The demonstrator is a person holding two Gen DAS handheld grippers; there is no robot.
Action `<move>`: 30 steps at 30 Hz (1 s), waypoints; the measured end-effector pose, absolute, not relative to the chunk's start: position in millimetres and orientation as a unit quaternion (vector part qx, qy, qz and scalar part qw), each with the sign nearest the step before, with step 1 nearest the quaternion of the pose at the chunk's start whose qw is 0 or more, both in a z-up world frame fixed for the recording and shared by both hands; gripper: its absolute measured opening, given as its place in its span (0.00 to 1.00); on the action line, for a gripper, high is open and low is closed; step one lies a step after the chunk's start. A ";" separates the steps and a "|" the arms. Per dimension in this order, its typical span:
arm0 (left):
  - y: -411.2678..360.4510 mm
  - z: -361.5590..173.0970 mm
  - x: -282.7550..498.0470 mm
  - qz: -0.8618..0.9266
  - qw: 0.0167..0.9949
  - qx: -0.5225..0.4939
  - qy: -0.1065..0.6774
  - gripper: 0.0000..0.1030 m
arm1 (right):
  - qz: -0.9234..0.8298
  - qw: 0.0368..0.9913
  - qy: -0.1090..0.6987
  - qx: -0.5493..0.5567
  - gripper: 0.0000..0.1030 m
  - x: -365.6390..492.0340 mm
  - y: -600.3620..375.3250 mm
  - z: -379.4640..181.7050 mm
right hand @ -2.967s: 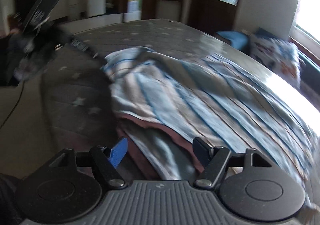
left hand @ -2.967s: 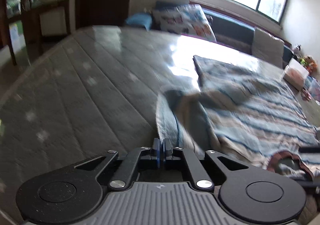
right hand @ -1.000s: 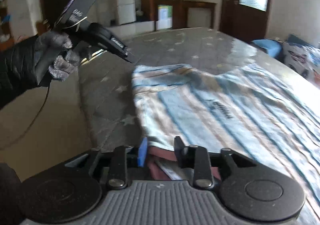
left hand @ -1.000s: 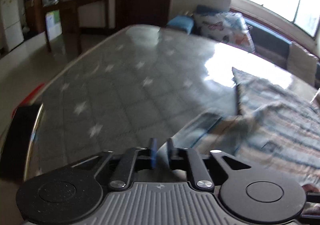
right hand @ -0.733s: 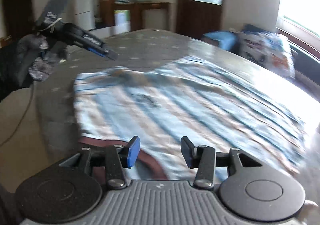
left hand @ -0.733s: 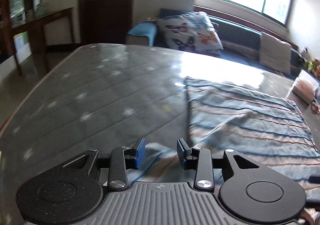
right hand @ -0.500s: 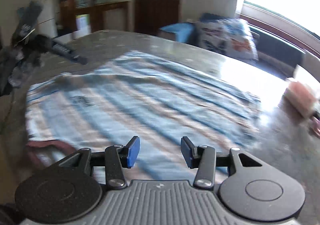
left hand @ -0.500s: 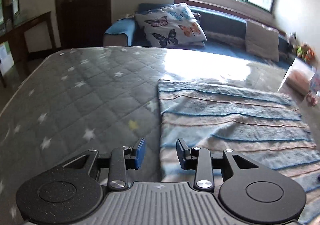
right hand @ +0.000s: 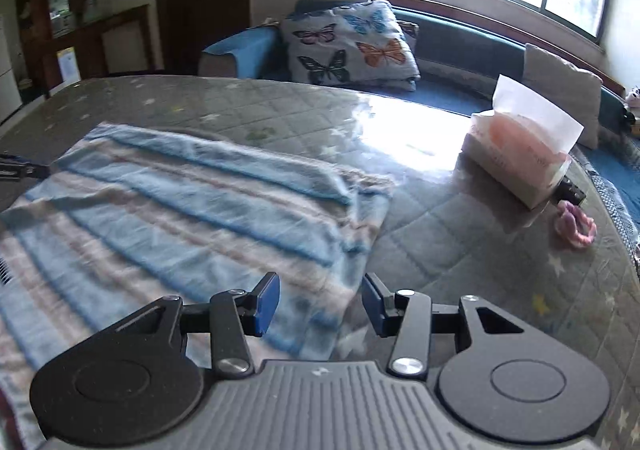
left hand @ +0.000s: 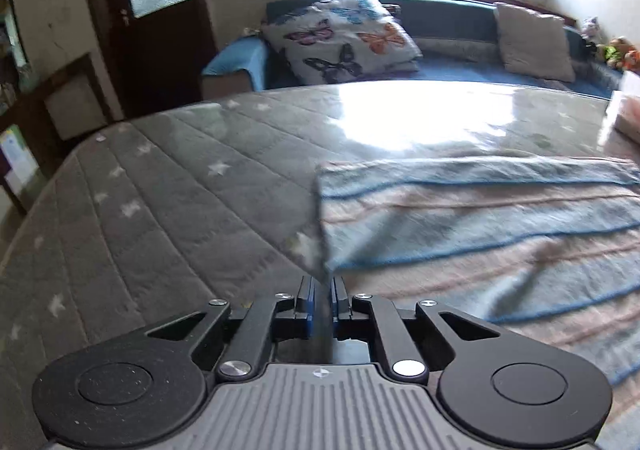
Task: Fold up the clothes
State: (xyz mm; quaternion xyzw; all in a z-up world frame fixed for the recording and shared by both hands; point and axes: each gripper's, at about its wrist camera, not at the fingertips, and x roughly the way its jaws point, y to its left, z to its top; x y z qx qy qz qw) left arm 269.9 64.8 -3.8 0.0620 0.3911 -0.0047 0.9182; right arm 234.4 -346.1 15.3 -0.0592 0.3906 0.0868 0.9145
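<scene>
A blue, pink and white striped garment (left hand: 480, 226) lies spread on a grey quilted star-pattern cover (left hand: 160, 218). My left gripper (left hand: 322, 292) is shut on the garment's left edge, and the cloth rises into the jaws. In the right wrist view the garment (right hand: 200, 218) lies flat. My right gripper (right hand: 320, 300) is open and empty just above the garment's near right edge. The tip of the left gripper (right hand: 24, 169) shows at the garment's far left edge.
A tissue box (right hand: 524, 154) and a pink scrunchie (right hand: 576, 226) sit on the cover to the right. A butterfly pillow (right hand: 352, 46) and a beige cushion (right hand: 560, 90) lie on the sofa behind. A dark door (left hand: 148, 10) stands at the back left.
My left gripper has closed on the garment's left edge, having been open half a second ago. My right gripper, open, has swung right to the garment's right edge.
</scene>
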 end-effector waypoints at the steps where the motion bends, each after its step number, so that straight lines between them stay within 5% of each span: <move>1: 67.4 -4.7 274.6 0.002 0.917 0.061 0.393 0.08 | 0.084 0.915 0.391 -0.058 0.45 240.7 -346.6 13.7; 6: 76.0 0.6 287.2 -0.019 0.918 0.025 0.395 0.11 | 0.067 0.915 0.394 -0.048 0.45 268.1 -352.5 8.6; 11: 72.0 1.9 303.9 -0.029 0.919 0.005 0.394 0.33 | 0.053 0.916 0.397 -0.029 0.45 290.8 -361.9 1.6; 15: 66.2 -0.9 318.8 -0.033 0.917 0.003 0.398 0.34 | 0.043 0.916 0.398 -0.015 0.45 307.1 -369.0 -3.5; 18: 65.1 -2.9 326.2 -0.039 0.917 0.004 0.398 0.29 | 0.037 0.917 0.397 -0.007 0.44 317.5 -373.4 -5.9; 20: 64.8 -4.1 330.7 -0.042 0.917 0.004 0.397 0.10 | 0.036 0.917 0.398 -0.002 0.43 323.9 -375.5 -7.5; 22: 65.5 -4.9 333.3 -0.043 0.918 0.003 0.395 0.05 | 0.038 0.916 0.399 0.003 0.42 329.2 -376.7 -8.9; 27: 62.0 -4.0 332.4 -0.041 0.926 0.032 0.375 0.02 | 0.046 0.914 0.403 0.009 0.02 341.5 -372.6 -13.0; 30: 62.8 0.5 334.9 -0.033 0.932 0.042 0.357 0.02 | 0.048 0.920 0.390 0.004 0.02 346.1 -367.4 -9.0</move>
